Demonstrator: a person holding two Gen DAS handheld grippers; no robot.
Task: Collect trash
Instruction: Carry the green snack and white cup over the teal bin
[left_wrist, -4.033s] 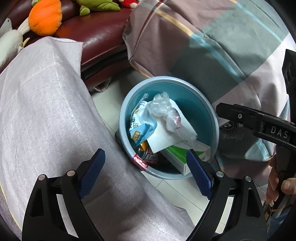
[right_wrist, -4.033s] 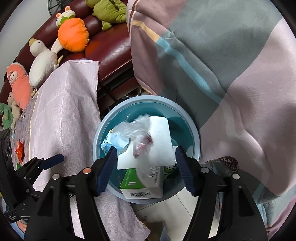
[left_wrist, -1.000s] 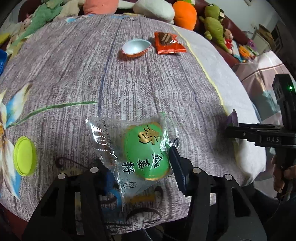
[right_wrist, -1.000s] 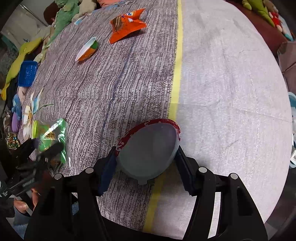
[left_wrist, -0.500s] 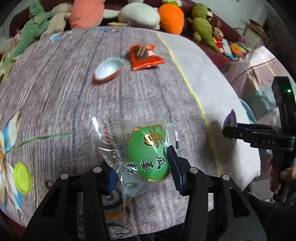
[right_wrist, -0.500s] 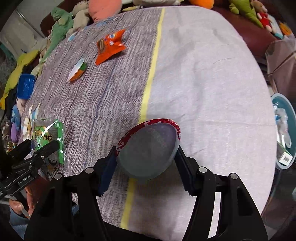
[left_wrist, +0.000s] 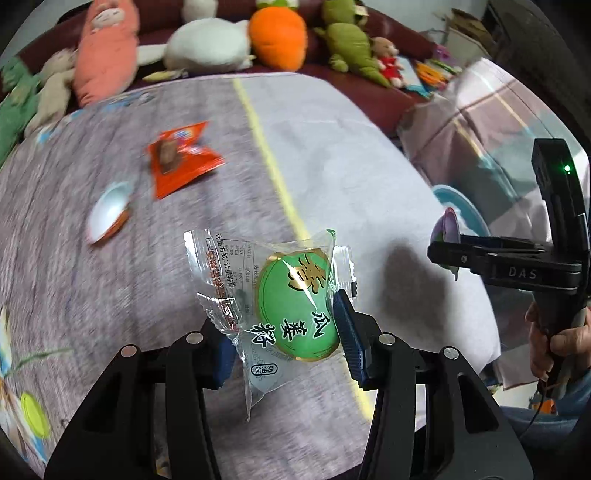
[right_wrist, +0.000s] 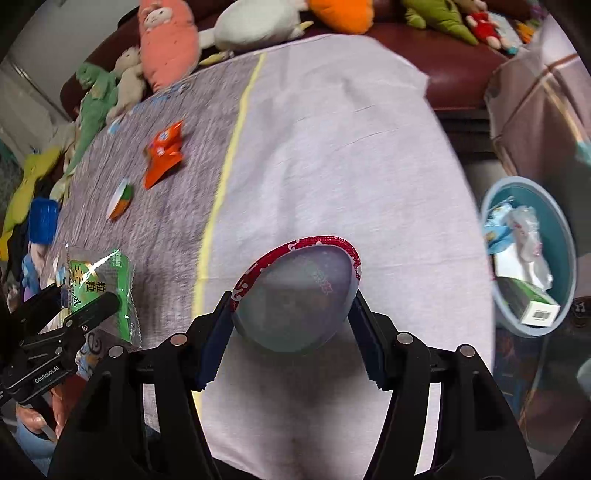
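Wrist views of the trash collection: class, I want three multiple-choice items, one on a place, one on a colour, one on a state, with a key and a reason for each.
1. Where is the blue trash bin?
A. On the table
B. Past the table edge, lower down
C. On the sofa

2. What colour is the crumpled snack wrapper lying on the tablecloth?
A. Orange
B. Purple
C. Black

3. What is the right gripper doing?
A. Hanging empty
B. Resting on the cloth
C. Gripping a red-rimmed round lid

Key: B, the bin shows beyond the cloth's right edge; A, the wrapper is orange; C, the jaws press the lid's sides.
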